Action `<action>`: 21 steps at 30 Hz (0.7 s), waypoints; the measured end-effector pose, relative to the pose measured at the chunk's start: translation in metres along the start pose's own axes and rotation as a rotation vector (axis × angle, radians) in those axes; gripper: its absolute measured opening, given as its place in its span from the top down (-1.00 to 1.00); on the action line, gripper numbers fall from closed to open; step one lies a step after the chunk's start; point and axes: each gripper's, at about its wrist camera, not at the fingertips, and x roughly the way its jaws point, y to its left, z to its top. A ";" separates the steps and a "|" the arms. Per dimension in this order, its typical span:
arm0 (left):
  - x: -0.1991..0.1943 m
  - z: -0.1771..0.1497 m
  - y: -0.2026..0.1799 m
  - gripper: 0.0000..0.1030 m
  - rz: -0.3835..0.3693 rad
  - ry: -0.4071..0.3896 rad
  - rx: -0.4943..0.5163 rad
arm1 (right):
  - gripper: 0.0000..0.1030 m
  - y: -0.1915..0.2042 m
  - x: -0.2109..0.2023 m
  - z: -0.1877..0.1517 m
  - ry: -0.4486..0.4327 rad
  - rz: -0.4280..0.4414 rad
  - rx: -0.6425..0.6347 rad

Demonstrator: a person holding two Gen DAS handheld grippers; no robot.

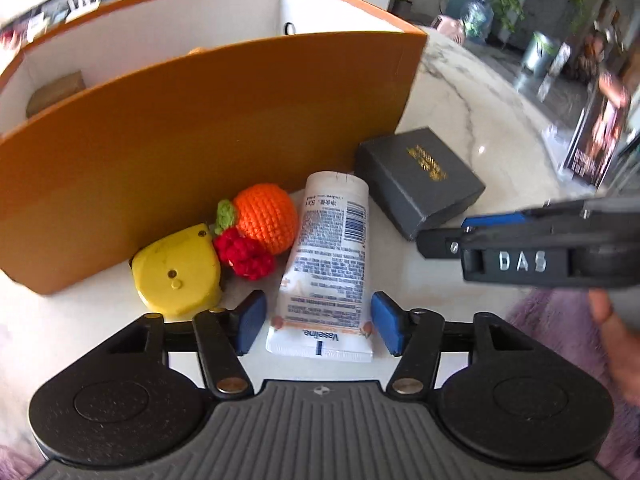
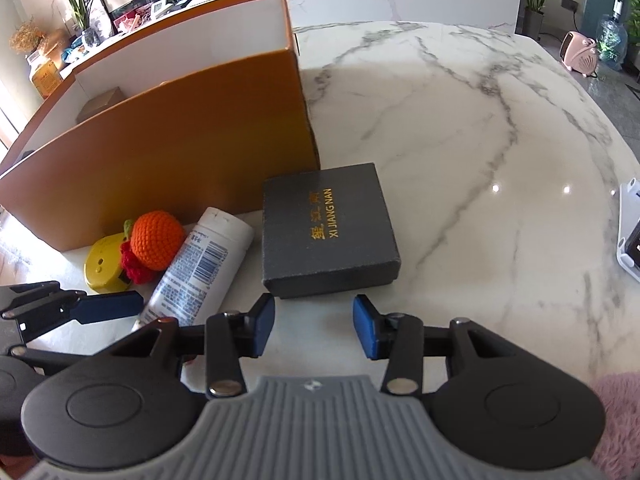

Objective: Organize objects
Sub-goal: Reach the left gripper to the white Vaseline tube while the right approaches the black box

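Observation:
A white Vaseline tube lies on the marble table in front of an open orange box. My left gripper is open, its blue pads on either side of the tube's crimped end without touching it. Left of the tube lie a crocheted orange with a red berry and a yellow tape measure. A dark grey gift box sits right of the tube. My right gripper is open just short of the grey box's near edge.
The orange box has white inner walls and a small brown carton inside. A white device lies at the table's right edge. Pink fluffy fabric is at the lower right. Shelves and plants stand beyond the table.

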 end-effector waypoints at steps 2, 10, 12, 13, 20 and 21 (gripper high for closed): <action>-0.001 -0.002 -0.003 -0.24 0.013 -0.008 0.024 | 0.10 0.000 0.001 0.000 0.003 -0.004 0.003; -0.009 -0.006 -0.003 -0.12 0.018 -0.004 0.020 | 0.10 0.000 0.004 0.000 -0.001 -0.023 -0.001; -0.017 -0.006 -0.003 0.56 0.006 -0.034 0.023 | 0.10 -0.001 0.006 0.001 -0.004 -0.025 -0.002; -0.020 -0.005 -0.003 0.89 0.005 -0.028 0.027 | 0.10 -0.001 0.005 0.001 -0.006 -0.026 -0.003; -0.023 -0.011 0.002 0.99 -0.010 -0.015 -0.001 | 0.10 0.000 0.005 0.000 -0.018 -0.034 -0.010; -0.025 -0.010 0.002 0.99 -0.016 -0.023 -0.008 | 0.10 0.000 0.004 0.000 -0.022 -0.033 -0.008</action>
